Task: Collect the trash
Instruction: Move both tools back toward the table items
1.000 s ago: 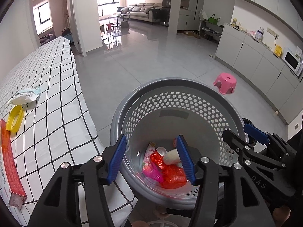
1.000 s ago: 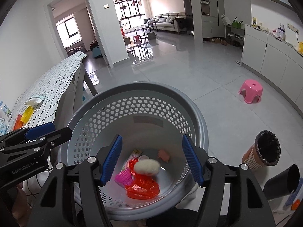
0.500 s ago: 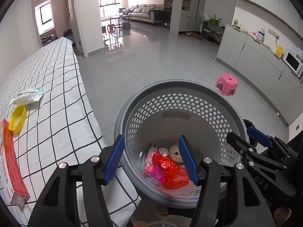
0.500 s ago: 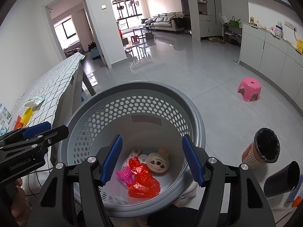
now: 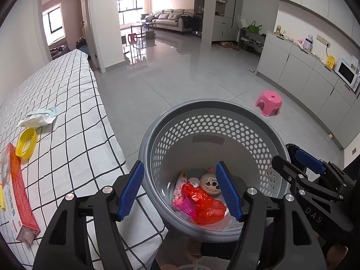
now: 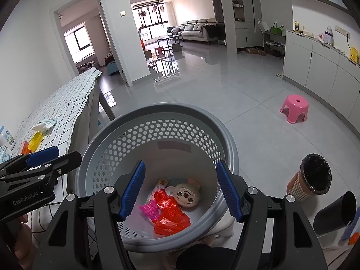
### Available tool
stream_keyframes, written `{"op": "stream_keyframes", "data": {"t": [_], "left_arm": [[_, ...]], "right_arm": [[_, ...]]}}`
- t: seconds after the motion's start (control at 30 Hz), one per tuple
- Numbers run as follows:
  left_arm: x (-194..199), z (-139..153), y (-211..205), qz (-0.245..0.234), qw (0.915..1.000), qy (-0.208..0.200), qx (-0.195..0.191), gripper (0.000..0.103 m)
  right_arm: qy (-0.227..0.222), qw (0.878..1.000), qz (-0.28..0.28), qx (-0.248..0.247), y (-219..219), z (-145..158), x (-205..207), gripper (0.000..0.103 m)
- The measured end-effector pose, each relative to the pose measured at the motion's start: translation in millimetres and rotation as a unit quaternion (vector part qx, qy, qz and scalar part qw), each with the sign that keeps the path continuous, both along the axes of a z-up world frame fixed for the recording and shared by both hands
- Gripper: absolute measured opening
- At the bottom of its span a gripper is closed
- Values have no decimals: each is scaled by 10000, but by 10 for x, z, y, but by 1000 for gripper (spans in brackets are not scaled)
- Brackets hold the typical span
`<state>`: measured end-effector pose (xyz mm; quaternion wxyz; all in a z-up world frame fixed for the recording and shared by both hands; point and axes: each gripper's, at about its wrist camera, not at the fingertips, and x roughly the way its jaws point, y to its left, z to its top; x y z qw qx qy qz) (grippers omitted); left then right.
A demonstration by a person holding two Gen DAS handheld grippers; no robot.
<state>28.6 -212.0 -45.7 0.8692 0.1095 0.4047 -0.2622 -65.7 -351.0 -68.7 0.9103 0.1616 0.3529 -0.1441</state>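
A grey perforated basket (image 5: 247,121) (image 6: 139,114) stands on the floor beside the table. Inside lie a red plastic bag (image 5: 207,204) (image 6: 171,216), a pink wrapper (image 5: 185,205) (image 6: 149,208), a snack packet (image 5: 181,178) and a round doll face (image 5: 210,183) (image 6: 186,193). My left gripper (image 5: 182,191) is open and empty above the basket's near left rim. My right gripper (image 6: 181,189) is open and empty above the basket's inside. On the checked tablecloth (image 5: 67,103) lie a white packet (image 5: 37,118), a yellow ring (image 5: 25,142) and a red box (image 5: 19,193).
A pink stool (image 5: 268,102) (image 6: 294,108) stands on the grey floor at the right. A checked bin with a black liner (image 6: 311,177) and a black cylinder (image 6: 335,211) stand right of the basket. White cabinets line the right wall.
The round pale item dropped to the basket bottom and rolled face up as a doll face. Both grippers rose slightly and stay open.
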Motion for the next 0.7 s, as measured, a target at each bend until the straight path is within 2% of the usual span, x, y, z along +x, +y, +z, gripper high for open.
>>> {"op": "stream_keyframes", "data": {"t": [0.4,0.7], "left_arm": [[-88,141,184,104,9997,-184,-130,75],[-112,236,462,339,9988,-313,-179,84]], "right_arm": [[-180,9998,25,-103,135,155,-92,71],[-179,9992,296,-177,359,227,-45,75]]}}
